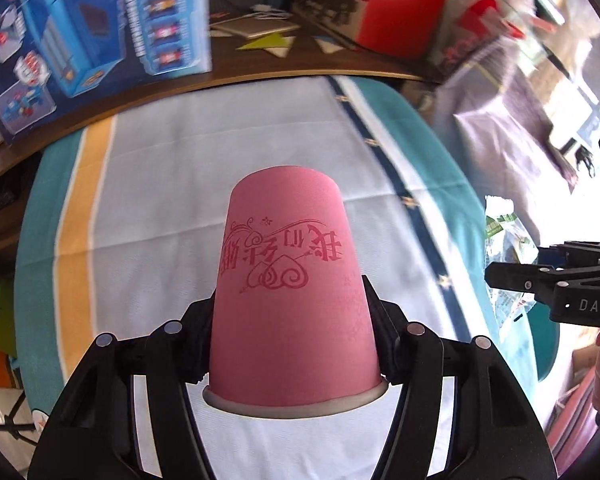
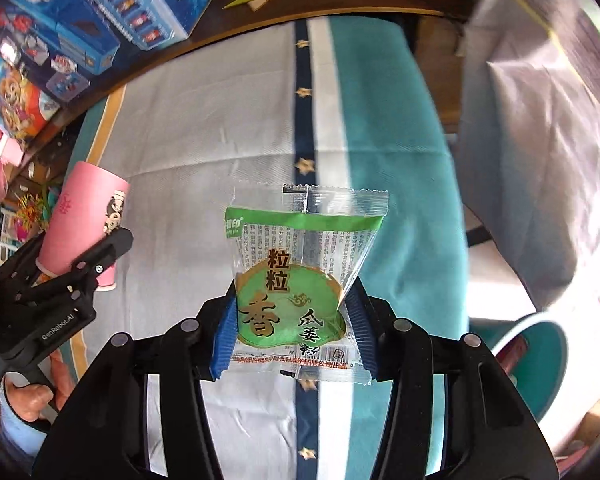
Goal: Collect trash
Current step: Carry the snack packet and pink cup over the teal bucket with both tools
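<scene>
A striped cloth (image 2: 220,128) — white in the middle, teal at both sides, with a yellow band on the left and a navy, star-dotted band on the right — covers the counter. A brown wooden ledge (image 1: 180,84) curves along its far edge, and on it at the far left stand big blue printed toy boxes (image 1: 80,28). To the right, past the cloth's edge, hangs a pale, crinkled plastic bag (image 2: 540,140), blurred in both views.

The pink paper cup with red printed lettering (image 1: 292,300) is held bottom-end forward above the white part of the cloth, its white rim nearest the camera. The left gripper (image 1: 292,320) has its black jaws pinching the cup on both sides, just above the rim.

The small clear snack packet with a green label and gold lettering (image 2: 300,280) hangs above the navy band. The right gripper (image 2: 296,336) pinches it at its lower half between blue ribbed pads (image 2: 222,340), jaws pressed onto the wrapper's edges.
</scene>
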